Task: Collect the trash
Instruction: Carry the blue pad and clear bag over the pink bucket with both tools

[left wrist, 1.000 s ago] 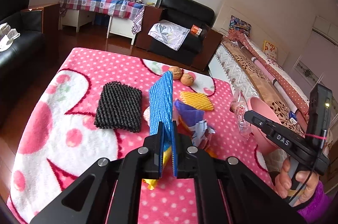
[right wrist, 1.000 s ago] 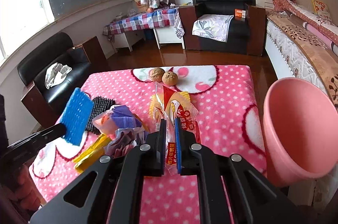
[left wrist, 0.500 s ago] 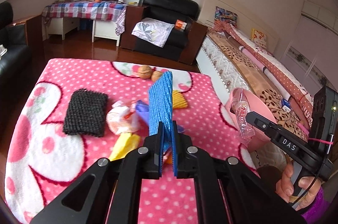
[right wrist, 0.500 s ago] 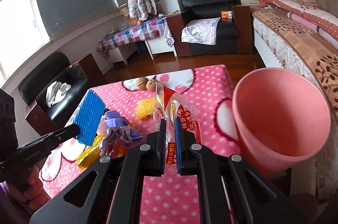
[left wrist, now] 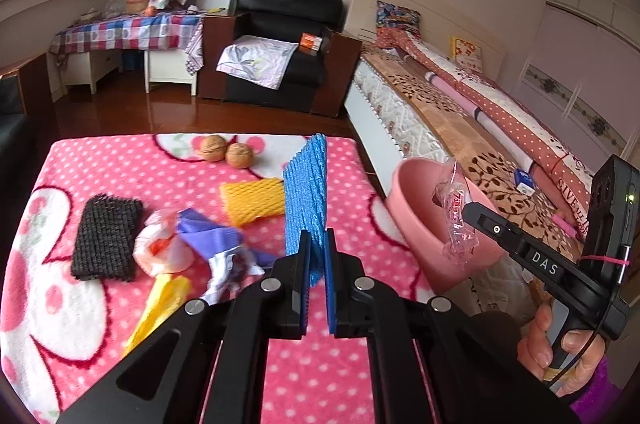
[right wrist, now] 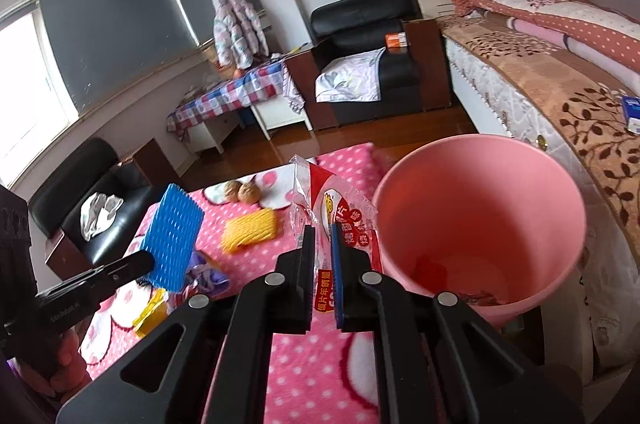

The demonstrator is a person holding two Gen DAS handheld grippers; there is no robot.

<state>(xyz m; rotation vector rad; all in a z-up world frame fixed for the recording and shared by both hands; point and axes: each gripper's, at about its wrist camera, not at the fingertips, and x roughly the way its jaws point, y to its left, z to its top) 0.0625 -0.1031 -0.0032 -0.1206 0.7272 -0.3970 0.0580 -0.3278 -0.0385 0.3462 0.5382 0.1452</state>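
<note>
Starting with the left wrist view: the left gripper (left wrist: 318, 256) was clamped tight on a blue foam net (left wrist: 306, 200), which stood upright between its fingers, lifted above the pink dotted blanket (left wrist: 100, 160). Down on that blanket lay the rest of the trash: a black foam net (left wrist: 107, 237) at the left, a crumpled white and red bag (left wrist: 162, 247) just beside it, a purple wrapper (left wrist: 218, 238) touching that bag, a yellow wrapper (left wrist: 160, 308) nearer the camera, and a yellow foam net (left wrist: 253, 200) farther back. 2 walnuts (left wrist: 226, 151) sat side by side near the far edge. Off the blanket's right side stood the pink bin (left wrist: 420, 224), and in front of it the right gripper (left wrist: 466, 210) pinched a clear snack wrapper (left wrist: 454, 212), a hand (left wrist: 560, 352) gripping its handle.

Over to the right wrist view: the right gripper (right wrist: 322, 244) was closed on that snack wrapper (right wrist: 340, 212), red and white with printed characters, held up just left of the bin's rim. The pink bin (right wrist: 480, 184) filled the right side, mouth open to the camera, a few scraps showing at its bottom. At the left, the left gripper (right wrist: 144, 262) carried the blue foam net (right wrist: 172, 236) above the blanket (right wrist: 320, 364). The yellow foam net (right wrist: 250, 229) and the walnuts (right wrist: 240, 191) lay beyond.
</note>
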